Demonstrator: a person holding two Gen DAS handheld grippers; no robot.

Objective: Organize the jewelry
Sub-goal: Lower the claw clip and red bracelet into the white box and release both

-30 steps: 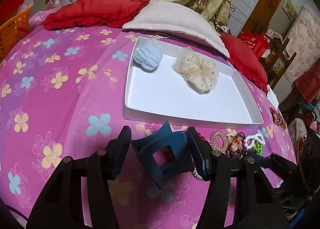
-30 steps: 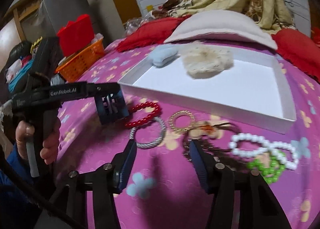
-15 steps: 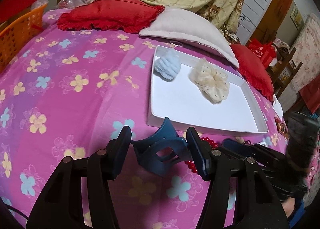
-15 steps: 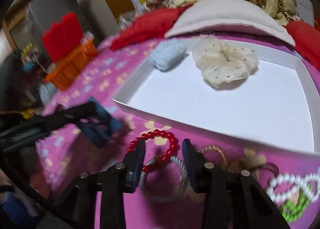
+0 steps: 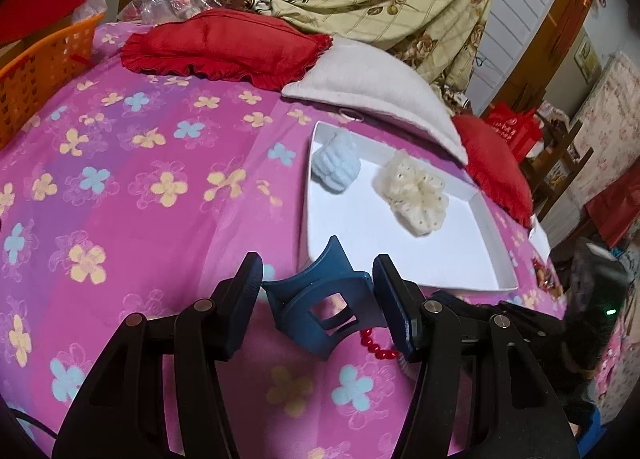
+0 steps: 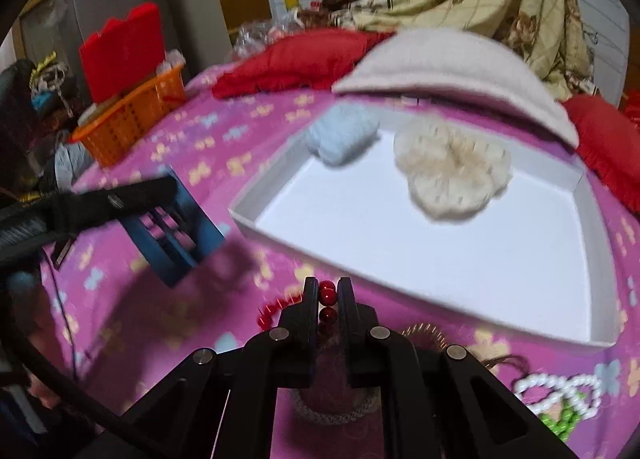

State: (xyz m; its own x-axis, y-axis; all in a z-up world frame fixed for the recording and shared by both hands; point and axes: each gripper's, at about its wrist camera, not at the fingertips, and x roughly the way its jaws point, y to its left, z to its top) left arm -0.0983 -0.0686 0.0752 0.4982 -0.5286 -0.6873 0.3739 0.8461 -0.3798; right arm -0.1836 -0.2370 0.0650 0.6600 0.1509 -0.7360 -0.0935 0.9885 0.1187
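Nearest the left wrist camera, the left tool (image 5: 318, 299) grips a dark blue hair claw clip (image 5: 320, 305), its two pads pressing on the clip's sides above the pink flowered bedspread (image 5: 140, 187). At about four o'clock from the clip, a short run of the red bead bracelet (image 5: 378, 347) shows beside the tool's right finger, and the black right tool's body lies just past it toward three o'clock. In the right wrist view, the right tool (image 6: 327, 293) is closing its narrow jaws on the red bead bracelet (image 6: 327, 294), with one bead pinched between the pads and more beads trailing toward nine o'clock. Beneath that tool lies a silver woven bangle (image 6: 336, 413); at about four o'clock lie a white bead bracelet (image 6: 556, 387) and a green bead bracelet (image 6: 560, 421), with a thin gold ring (image 6: 424, 329) closer in. Farther out sits a shallow white tray (image 5: 400, 259) on the bed, holding a pale blue scrunchie (image 5: 336, 165) toward eleven o'clock and a cream scrunchie (image 5: 418, 199) toward one o'clock. Beyond the tray rest a beige pillow (image 5: 372, 87) and a red ruffled cushion (image 5: 224, 47). At ten o'clock stands an orange basket (image 5: 44, 75).
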